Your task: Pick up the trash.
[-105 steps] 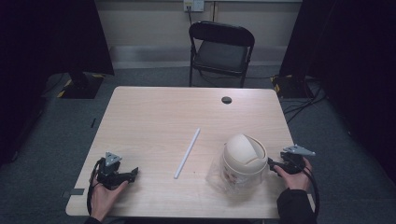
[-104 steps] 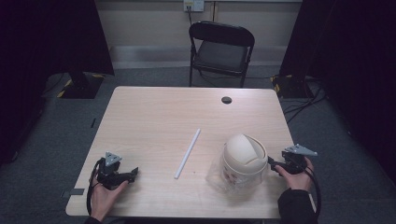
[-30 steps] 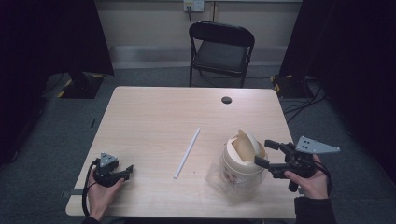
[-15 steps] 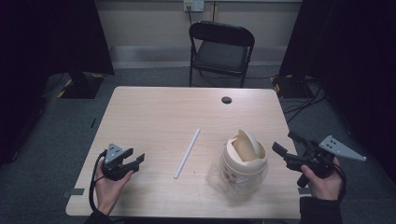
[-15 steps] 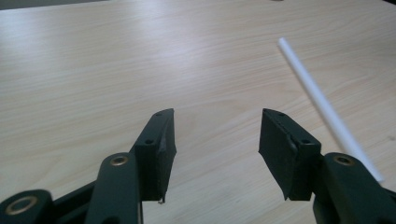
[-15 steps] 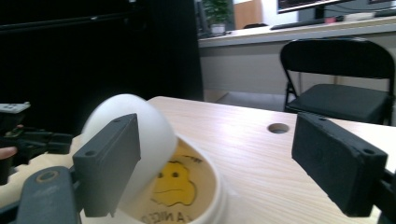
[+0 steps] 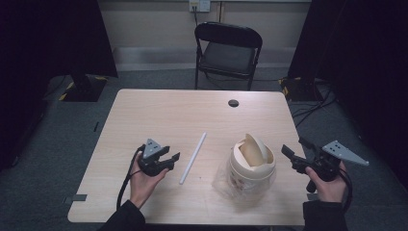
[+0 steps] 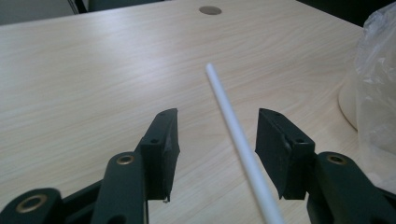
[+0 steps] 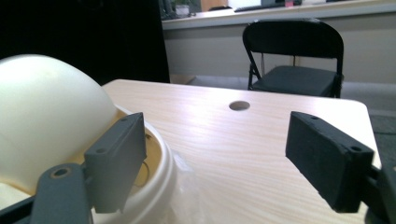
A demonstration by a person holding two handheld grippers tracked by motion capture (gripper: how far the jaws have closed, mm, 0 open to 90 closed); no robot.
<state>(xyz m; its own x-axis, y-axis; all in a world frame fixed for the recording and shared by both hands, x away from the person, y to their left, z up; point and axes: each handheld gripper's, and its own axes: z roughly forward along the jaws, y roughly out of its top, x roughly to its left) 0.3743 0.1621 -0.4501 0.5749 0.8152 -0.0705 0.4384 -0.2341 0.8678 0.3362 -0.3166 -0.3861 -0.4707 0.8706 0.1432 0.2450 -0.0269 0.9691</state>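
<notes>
My left claw stands about half open, and its jaws have just been closing; the white straw runs between them in the left gripper view, nearer the right-hand jaw, but neither pad presses on it, so I have hold of nothing yet. From the high view the straw lies flat on the surface, roughly midway between the left and right edges and closer to the near edge than the far one, slanting away from me toward the far right.

My right claw is spread wide and empty, sitting just beside the small cream bin near the near right corner. The bin's swing lid is tipped up, and a clear plastic liner bulges out around its body. In the right gripper view one jaw sits by the bin's rim, the other well out over bare wood.

I judge the step in hand to be the pickup of the straw. Next I need to settle the left claw lower, centre the straw between the pads, and close fully; it is thin and round, so it may roll or slip out. The right claw should stay by the bin, ready to steady it or work the lid.
</notes>
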